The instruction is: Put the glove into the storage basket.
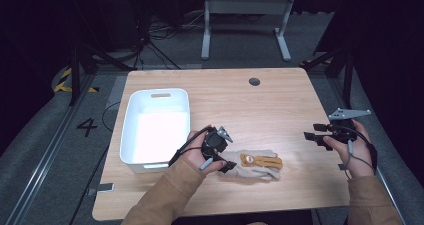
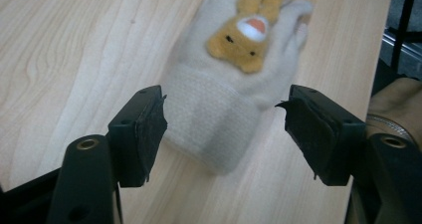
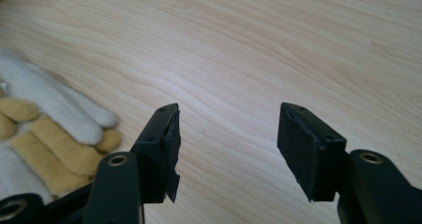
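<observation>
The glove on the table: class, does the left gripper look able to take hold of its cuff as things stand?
Probably yes. The left gripper is open, with its jaws standing either side of the cuff of the glove, which lies flat on the table. Nothing sits between the jaws and the cuff; the white bin is off to the side.

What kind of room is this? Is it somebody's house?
Probably not a house. It looks like a lab or workshop: a plain wooden table on grey floor with a painted number 4, yellow-black warning tape, and loose cables behind.
</observation>
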A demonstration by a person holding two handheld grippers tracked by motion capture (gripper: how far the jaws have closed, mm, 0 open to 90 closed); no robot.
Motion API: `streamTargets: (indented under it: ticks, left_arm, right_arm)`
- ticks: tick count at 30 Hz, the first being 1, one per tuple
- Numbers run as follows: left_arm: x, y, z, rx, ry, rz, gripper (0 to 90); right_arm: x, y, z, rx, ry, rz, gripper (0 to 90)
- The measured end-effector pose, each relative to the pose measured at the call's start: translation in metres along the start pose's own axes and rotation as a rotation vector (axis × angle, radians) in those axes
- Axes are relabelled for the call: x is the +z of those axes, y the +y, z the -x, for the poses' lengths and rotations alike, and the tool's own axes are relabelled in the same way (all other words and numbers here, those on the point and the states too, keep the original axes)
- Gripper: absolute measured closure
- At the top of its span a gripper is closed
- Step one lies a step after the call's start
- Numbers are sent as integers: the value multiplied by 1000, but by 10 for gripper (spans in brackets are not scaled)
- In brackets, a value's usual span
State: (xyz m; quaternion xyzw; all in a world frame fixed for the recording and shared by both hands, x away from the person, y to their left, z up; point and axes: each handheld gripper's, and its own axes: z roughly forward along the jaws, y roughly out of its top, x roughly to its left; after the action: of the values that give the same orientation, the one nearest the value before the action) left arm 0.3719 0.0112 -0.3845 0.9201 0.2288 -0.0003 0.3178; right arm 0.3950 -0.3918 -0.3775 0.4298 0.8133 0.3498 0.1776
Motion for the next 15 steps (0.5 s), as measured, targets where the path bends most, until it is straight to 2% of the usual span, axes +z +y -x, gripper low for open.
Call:
streamTargets:
  ticks: [4,8,11,15]
  left_arm:
    - [3,0,-1,-1,17,13,325]
    - [7,1,0,-7,14,6,330]
    - [10,1,0,-6,13,10,331]
    - [12,1,-1,2,16,30,312]
  right_arm:
    - [3,-3,3,14,-22,-30,447]
    - [9,-10,8,94,-66,-51,422]
    - [15,-15,12,115,-65,-68,406]
    - [19,-18,14,117,-61,-78,396]
